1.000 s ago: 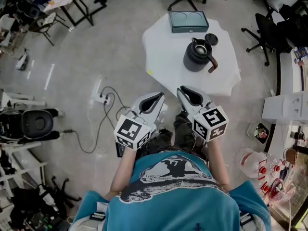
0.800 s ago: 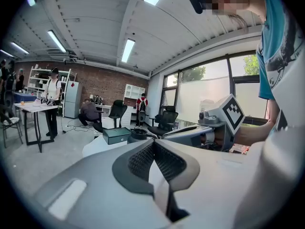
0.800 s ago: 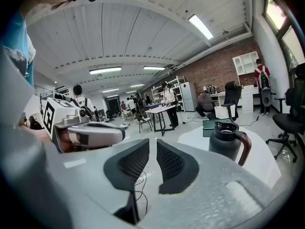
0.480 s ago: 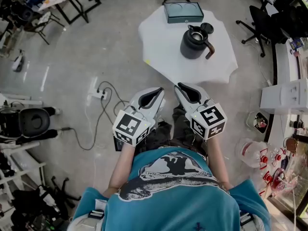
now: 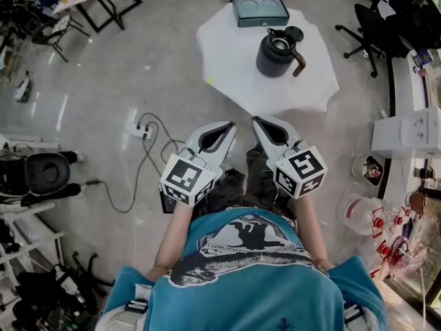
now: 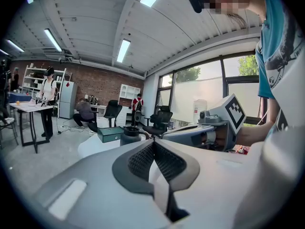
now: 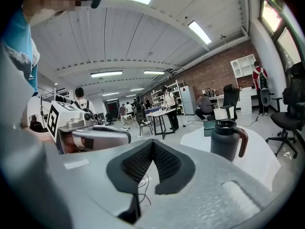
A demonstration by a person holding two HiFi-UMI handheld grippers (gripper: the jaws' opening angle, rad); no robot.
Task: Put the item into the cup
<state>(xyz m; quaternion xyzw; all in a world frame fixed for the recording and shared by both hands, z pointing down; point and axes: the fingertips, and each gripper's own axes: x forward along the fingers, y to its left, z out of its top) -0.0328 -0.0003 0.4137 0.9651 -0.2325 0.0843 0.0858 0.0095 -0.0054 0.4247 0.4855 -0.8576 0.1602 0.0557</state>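
A dark jug-like cup (image 5: pixel 275 47) with a brown handle stands open on a white table (image 5: pixel 234 54). Its black lid (image 5: pixel 294 33) lies beside it and a green box (image 5: pixel 260 11) sits behind it. I see no loose item to name. My left gripper (image 5: pixel 229 125) and right gripper (image 5: pixel 256 121) hang side by side over the floor, short of the table's near edge. Both are shut with nothing between the pads. The cup (image 7: pixel 228 140) shows ahead in the right gripper view, and it (image 6: pixel 129 136) also appears in the left gripper view beyond the shut left gripper (image 6: pixel 153 143).
A power strip with cables (image 5: pixel 141 133) lies on the floor to the left. Office chairs (image 5: pixel 372 26) stand to the right of the table and a black chair (image 5: pixel 41 178) at far left. A counter with bottles (image 5: pixel 393 247) runs along the right. People stand at distant desks (image 7: pixel 167 104).
The table and cup sit a little higher in the head view than a second ago. Both grippers stay shut and side by side, in nearly the same place.
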